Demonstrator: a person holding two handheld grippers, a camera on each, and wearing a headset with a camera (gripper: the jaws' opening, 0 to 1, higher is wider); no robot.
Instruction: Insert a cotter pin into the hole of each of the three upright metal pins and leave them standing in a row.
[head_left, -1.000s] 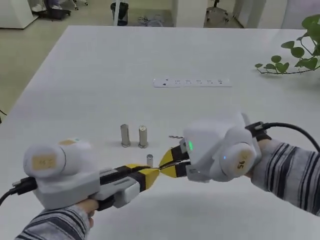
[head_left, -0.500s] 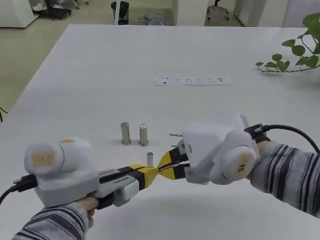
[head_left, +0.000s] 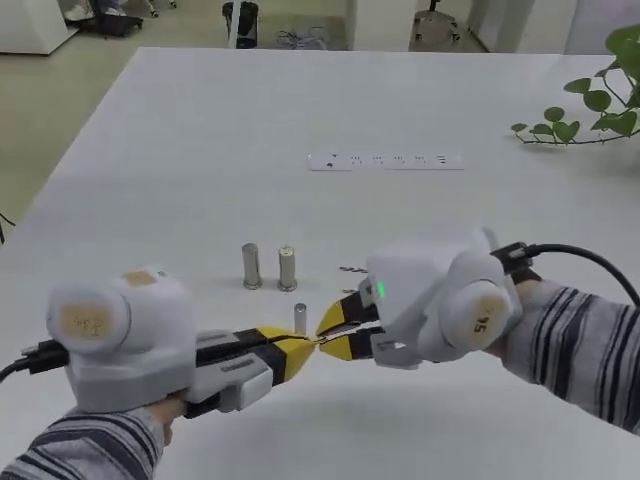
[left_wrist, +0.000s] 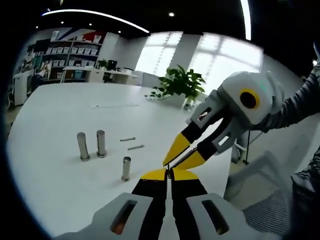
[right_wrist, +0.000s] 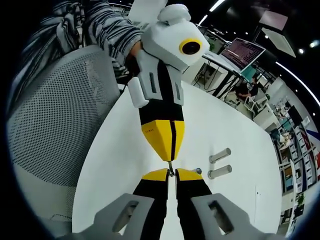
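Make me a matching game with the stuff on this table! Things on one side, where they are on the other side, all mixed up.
Things:
1. power strip
2. plant
3. short metal pin
4. loose cotter pins

Places:
A. lying flat, right of the two tall pins
B. standing alone, nearer the person than the tall pins
C. by the right side of the table
D. far across the table, near the middle

Pairs: 1-D, 2-C, 3-B, 4-A
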